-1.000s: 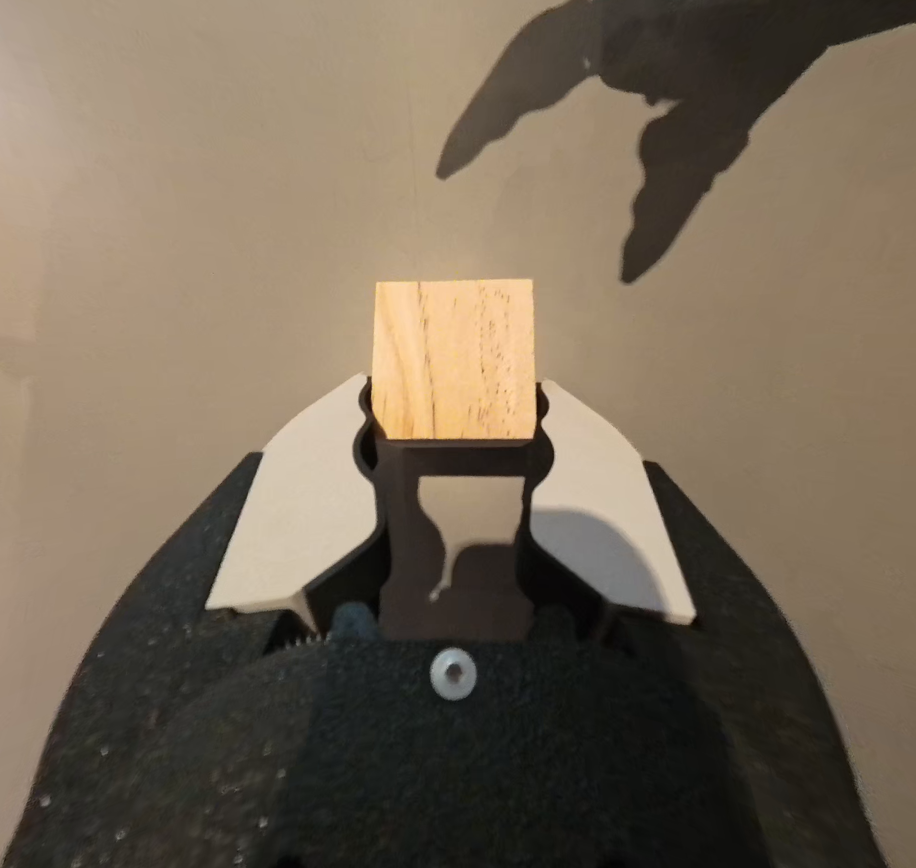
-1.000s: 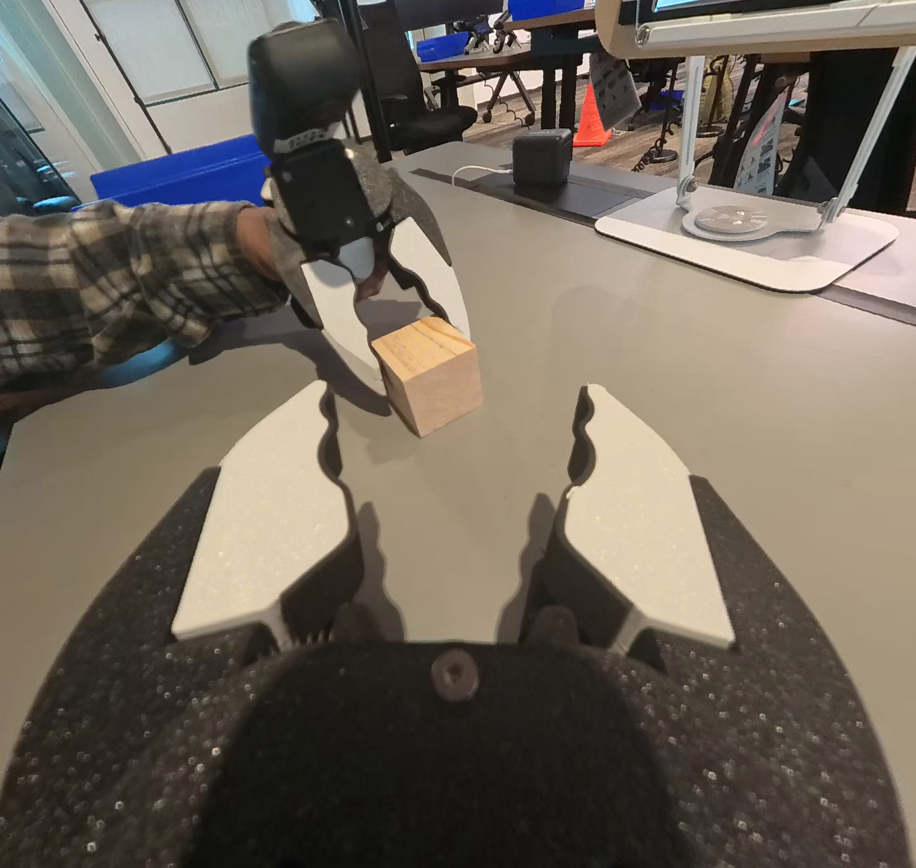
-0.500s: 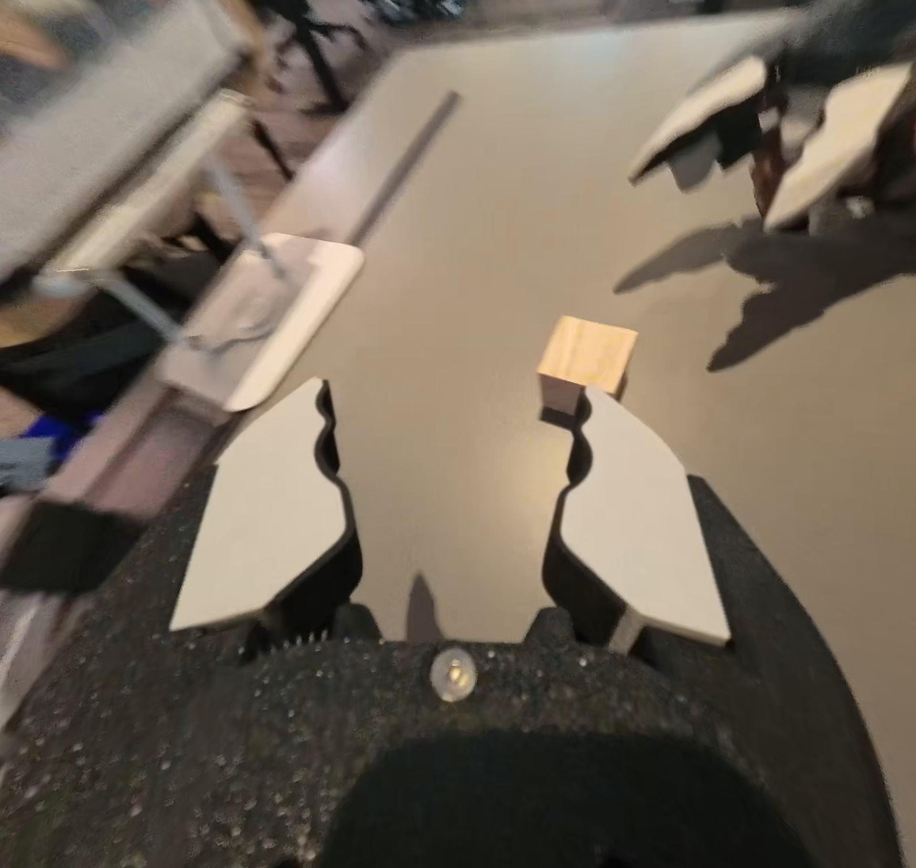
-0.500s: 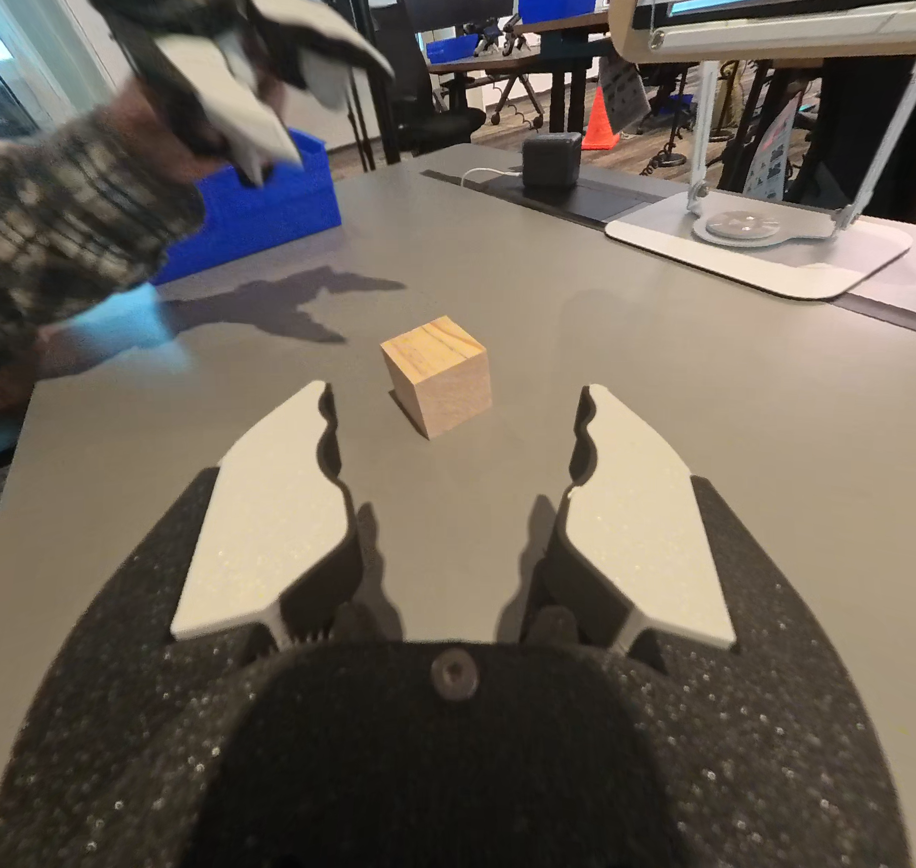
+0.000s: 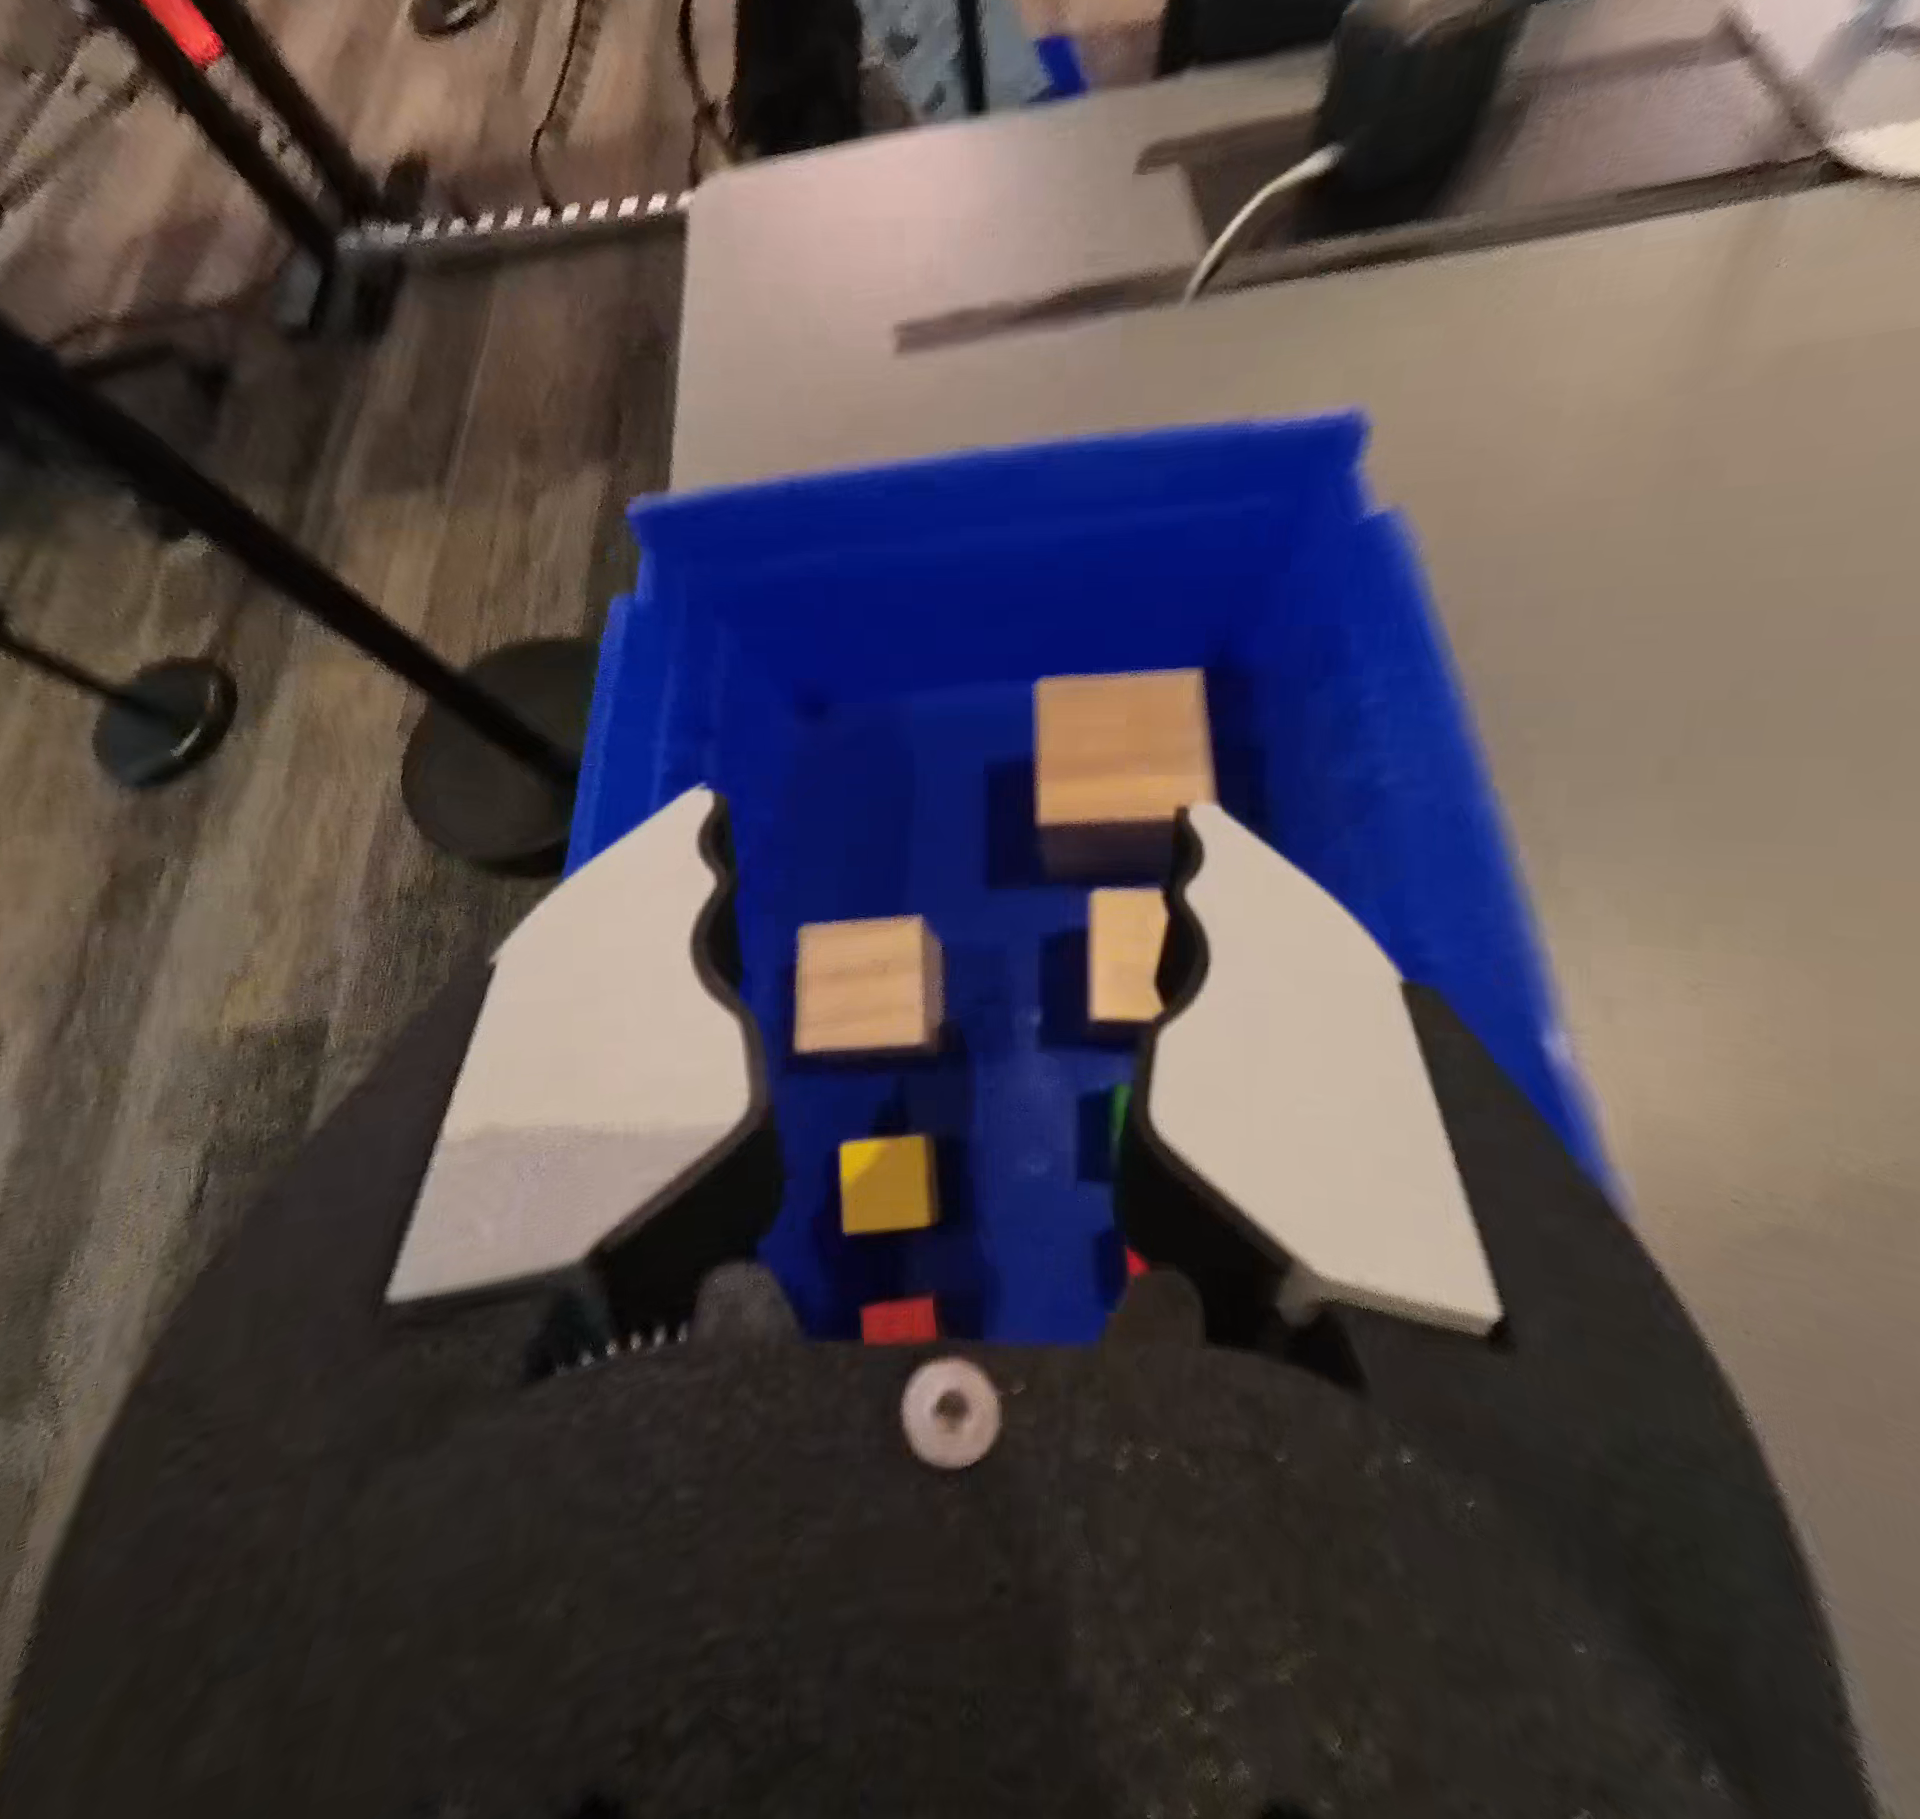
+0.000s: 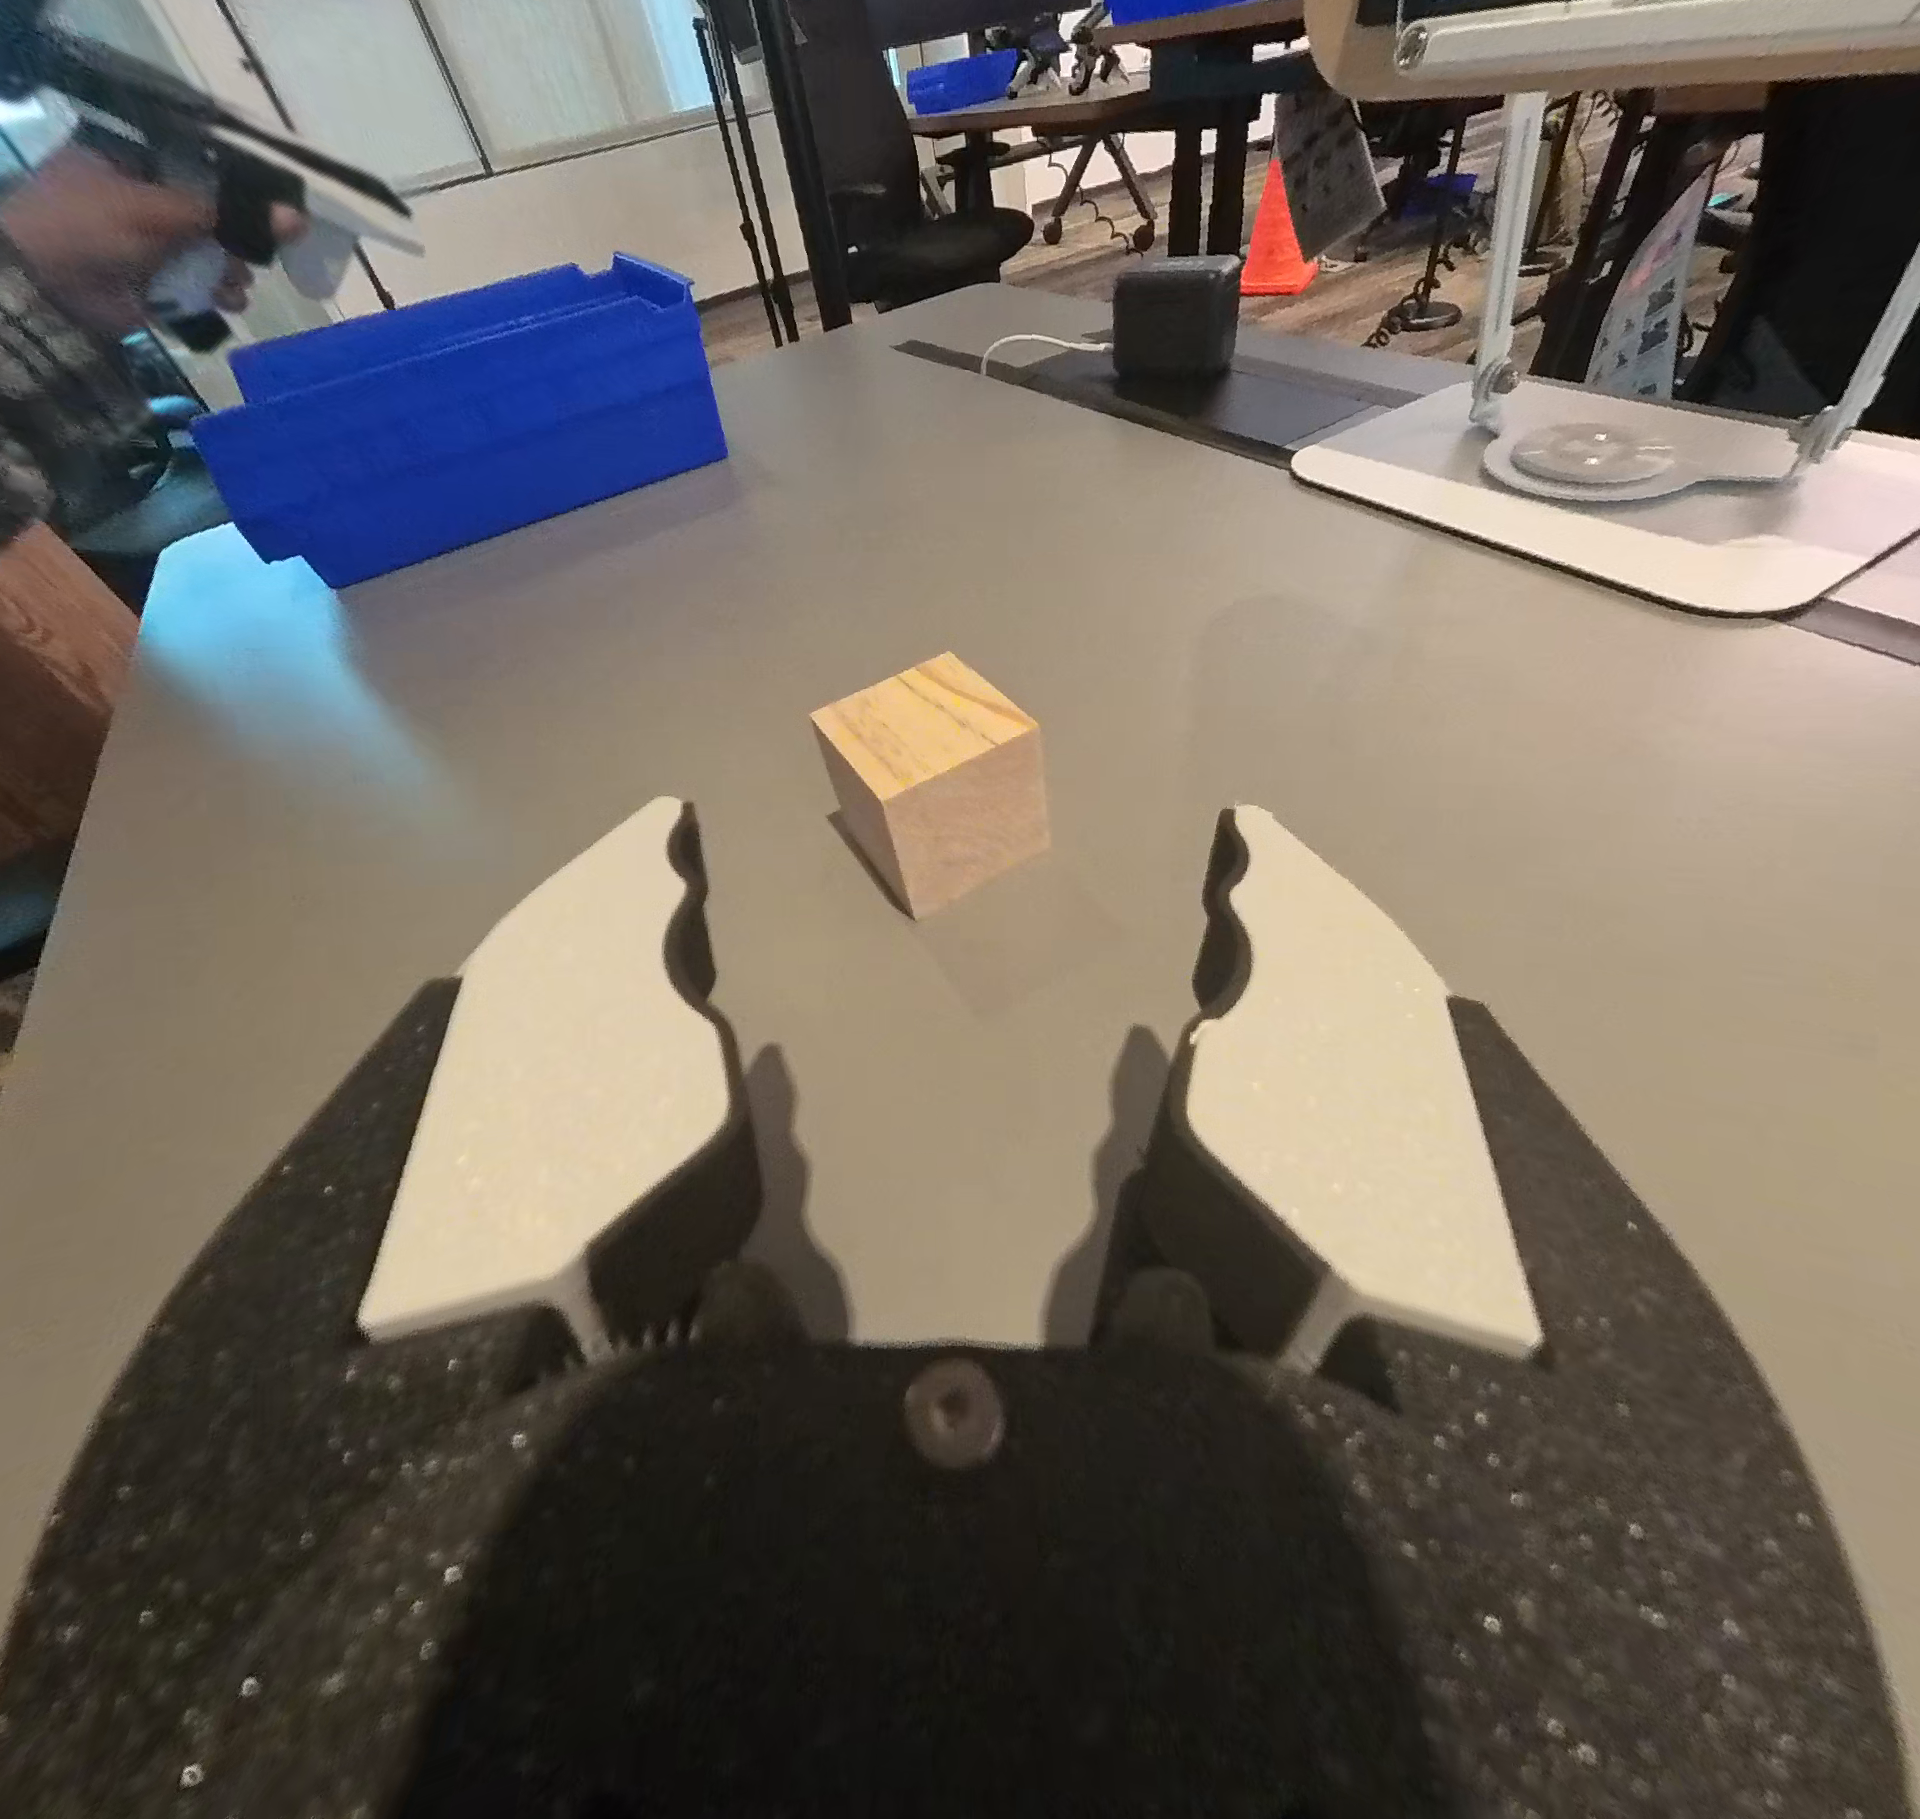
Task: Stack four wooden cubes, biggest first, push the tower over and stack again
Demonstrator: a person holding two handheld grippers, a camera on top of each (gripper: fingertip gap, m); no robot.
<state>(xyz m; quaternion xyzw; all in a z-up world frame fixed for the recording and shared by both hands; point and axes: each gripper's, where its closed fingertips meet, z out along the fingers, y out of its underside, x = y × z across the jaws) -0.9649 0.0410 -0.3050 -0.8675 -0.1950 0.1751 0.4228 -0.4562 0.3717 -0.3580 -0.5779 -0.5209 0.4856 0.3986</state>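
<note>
The left gripper [image 5: 951,824] fills the lower half of its own view, fingers spread wide and holding nothing, poised above a blue bin [image 5: 1455,834] at the centre of the frame. Between its fingers, inside the bin, lie three plain wooden cubes: the largest cube [image 5: 1122,749] toward the upper right of the bin, a middle cube [image 5: 864,985] lower left, and a third cube [image 5: 1124,954] half hidden behind the right finger. Below them sit a yellow cube [image 5: 886,1183] and a red cube [image 5: 897,1319] at the bin's near end; that view is blurred. The right gripper [image 6: 956,819] is likewise released and empty, low over the grey table [image 6: 1455,834]. Just beyond its fingertips, at the centre of the frame, one big wooden cube [image 6: 935,782] stands alone on the table, turned corner-on. The bin shows at the upper left of that view.
</note>
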